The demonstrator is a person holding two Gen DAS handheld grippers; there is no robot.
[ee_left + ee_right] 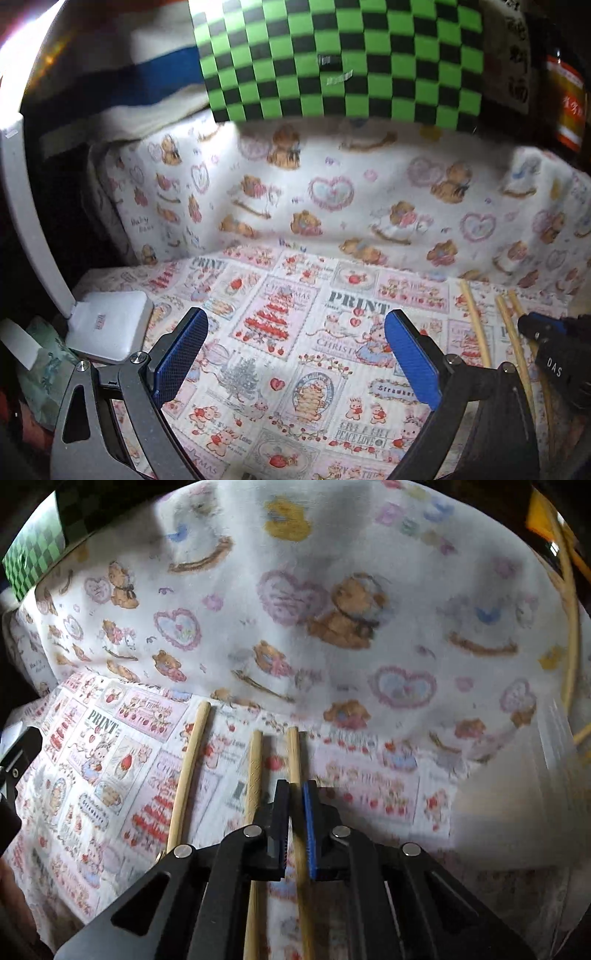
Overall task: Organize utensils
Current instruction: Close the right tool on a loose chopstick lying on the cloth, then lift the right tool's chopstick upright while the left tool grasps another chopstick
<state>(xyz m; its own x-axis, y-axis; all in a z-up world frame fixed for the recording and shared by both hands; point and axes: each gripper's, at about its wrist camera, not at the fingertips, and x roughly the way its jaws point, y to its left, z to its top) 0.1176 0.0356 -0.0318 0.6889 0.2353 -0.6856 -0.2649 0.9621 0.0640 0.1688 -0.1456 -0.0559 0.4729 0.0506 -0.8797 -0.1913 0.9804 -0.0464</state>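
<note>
Three pale wooden chopsticks lie on a counter covered with a printed cloth of strawberries and small animals. Their long axes run roughly side by side, pointing away from the right wrist camera toward a draped teddy-bear fabric at the back.

The right tool is clenched on the right-hand chopstick, which passes straight between its black pad and blue pad and lines up with the tool's own direction. The middle chopstick lies just beside it to the left, running under the tool's left finger, and the left-hand chopstick sits a little further off. Whether the gripped stick is lifted off the cloth cannot be told.

The left tool is released, its blue pads wide apart over bare cloth with nothing between them. The chopsticks lie off to its right, so the right hand is much the nearer.

The left wrist view adds what the right does not: the right tool seen from outside at the edge of the frame, a white flat device at the left of the counter, and a green and black checkered board behind. Only the right wrist view shows the grip itself.
</note>
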